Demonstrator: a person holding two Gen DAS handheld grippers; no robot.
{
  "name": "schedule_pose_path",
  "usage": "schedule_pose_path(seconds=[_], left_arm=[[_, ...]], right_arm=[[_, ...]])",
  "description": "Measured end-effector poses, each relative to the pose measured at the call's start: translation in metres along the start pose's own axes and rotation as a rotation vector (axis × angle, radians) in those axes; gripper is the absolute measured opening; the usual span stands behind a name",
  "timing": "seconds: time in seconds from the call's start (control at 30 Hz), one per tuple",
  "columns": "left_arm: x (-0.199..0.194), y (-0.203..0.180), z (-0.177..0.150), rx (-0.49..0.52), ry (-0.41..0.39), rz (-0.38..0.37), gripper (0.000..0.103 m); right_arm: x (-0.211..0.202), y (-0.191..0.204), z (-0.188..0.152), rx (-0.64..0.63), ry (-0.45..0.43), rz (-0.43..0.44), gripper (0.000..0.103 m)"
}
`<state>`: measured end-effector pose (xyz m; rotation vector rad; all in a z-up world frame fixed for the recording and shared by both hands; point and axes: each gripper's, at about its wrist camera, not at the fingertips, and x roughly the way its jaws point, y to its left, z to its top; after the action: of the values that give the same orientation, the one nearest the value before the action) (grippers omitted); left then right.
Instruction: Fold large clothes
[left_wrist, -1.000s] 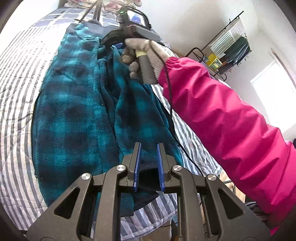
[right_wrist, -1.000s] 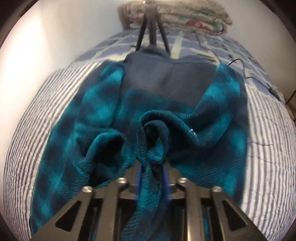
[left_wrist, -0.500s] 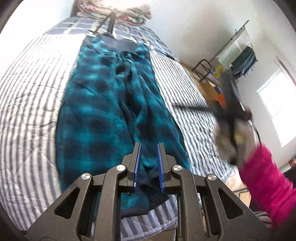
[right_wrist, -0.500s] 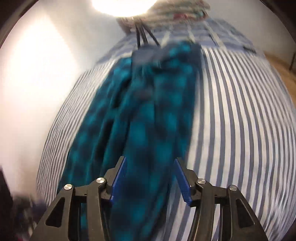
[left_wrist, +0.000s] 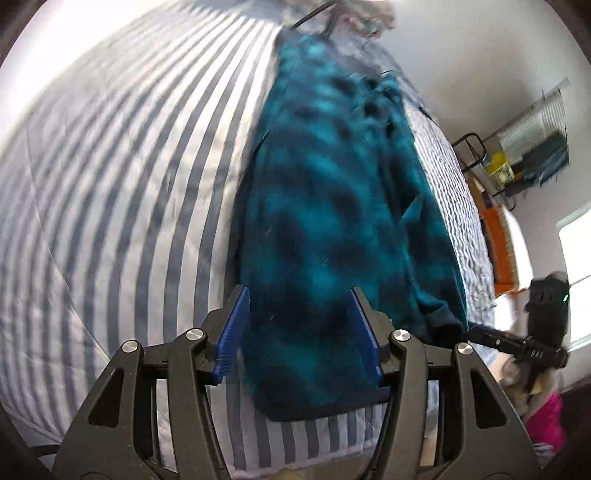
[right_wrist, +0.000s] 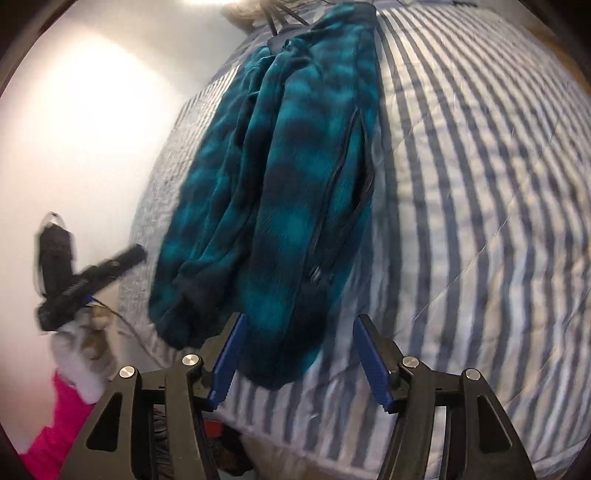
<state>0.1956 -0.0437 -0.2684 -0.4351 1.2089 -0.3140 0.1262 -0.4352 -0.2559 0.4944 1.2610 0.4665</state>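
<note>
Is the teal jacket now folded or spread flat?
Folded lengthwise: the jacket lies as a narrow strip on the striped bed, sides turned inward.

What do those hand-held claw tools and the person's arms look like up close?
Each tool is black, with triangular cut-outs, silver screws and two ridged blue finger pads: the left gripper and the right gripper look identical. From the side, the left one is a black handle with white lettering and a thin dark cable. The person wears light knitted gloves and bright pink sleeves.

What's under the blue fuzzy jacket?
The jacket lies on a bed with a striped blanket, which shows all around it. Whatever sits directly beneath the jacket, or inside its folds, is covered and cannot be seen.
</note>
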Motion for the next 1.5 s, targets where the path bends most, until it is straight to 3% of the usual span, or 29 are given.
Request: schedule_pose_path(seconds=[0.17,0.27,0.3,0.33,0.37,0.4,0.43,0.5,0.6,0.73,0.8,0.87,0.9,0.97,1.0,1.1,1.2,1.33,1.43,1.5], left_arm=[[0.015,0.025,-0.01,-0.133,0.044,-0.112,0.056],[0.024,0.022,-0.017,-0.134,0.048,-0.112,0.056],[0.026,0.02,-0.018,-0.132,0.047,-0.116,0.055],[0.028,0.016,-0.021,-0.116,0.044,-0.117,0.043],[0.029,0.013,-0.02,-0.1,0.041,-0.101,0.019],[0.03,0.007,-0.022,-0.07,0.04,-0.071,0.013],[0.029,0.001,-0.023,-0.047,0.029,-0.053,0.012],[0.022,-0.005,-0.023,-0.015,0.006,-0.028,0.009],[-0.006,-0.012,-0.025,0.019,-0.067,-0.02,0.007],[-0.01,-0.009,-0.032,0.045,-0.073,0.003,0.006],[0.007,-0.004,-0.038,0.037,-0.022,0.023,0.006],[0.017,-0.003,-0.043,0.033,-0.001,0.05,0.006],[0.018,-0.004,-0.044,0.038,-0.001,0.055,0.006],[0.013,-0.008,-0.044,0.052,-0.001,0.039,0.006],[0.01,-0.009,-0.044,0.055,0.0,0.042,0.006],[-0.003,-0.016,-0.045,0.081,-0.019,0.053,0.006],[-0.012,-0.025,-0.044,0.108,-0.049,0.078,0.007],[-0.026,-0.029,-0.046,0.119,-0.09,0.075,0.007],[-0.033,-0.029,-0.047,0.114,-0.1,0.054,0.007],[-0.035,-0.03,-0.046,0.114,-0.099,0.042,0.007]], right_arm=[[0.019,-0.006,0.001,0.042,0.038,0.063,0.067],[0.034,-0.006,-0.001,0.052,0.062,0.085,0.064],[0.038,-0.006,-0.001,0.051,0.069,0.091,0.057],[0.043,-0.006,0.0,0.05,0.079,0.089,0.049],[0.046,-0.007,0.0,0.047,0.087,0.089,0.045],[0.048,-0.007,0.0,0.042,0.087,0.097,0.036],[0.048,-0.007,0.0,0.036,0.08,0.107,0.026],[0.045,-0.002,0.002,0.019,0.067,0.096,0.015],[0.012,0.01,0.001,-0.062,0.033,0.048,0.011],[-0.022,0.008,-0.004,-0.125,-0.033,-0.009,0.011],[-0.001,-0.004,-0.008,-0.097,0.016,-0.038,0.011],[0.023,-0.007,-0.013,-0.121,0.06,-0.128,0.014],[0.029,-0.009,-0.016,-0.116,0.068,-0.152,0.021],[0.021,-0.005,-0.016,-0.122,0.049,-0.149,0.024],[0.009,0.001,-0.016,-0.144,0.023,-0.168,0.029],[-0.028,0.028,-0.014,-0.275,-0.101,-0.264,0.03],[-0.042,0.048,0.009,-0.338,-0.2,-0.233,0.03],[-0.007,0.052,0.051,-0.347,-0.209,-0.263,0.025],[0.012,0.026,0.088,-0.238,-0.208,-0.289,0.027],[0.024,-0.003,0.112,-0.102,-0.197,-0.203,0.033]])
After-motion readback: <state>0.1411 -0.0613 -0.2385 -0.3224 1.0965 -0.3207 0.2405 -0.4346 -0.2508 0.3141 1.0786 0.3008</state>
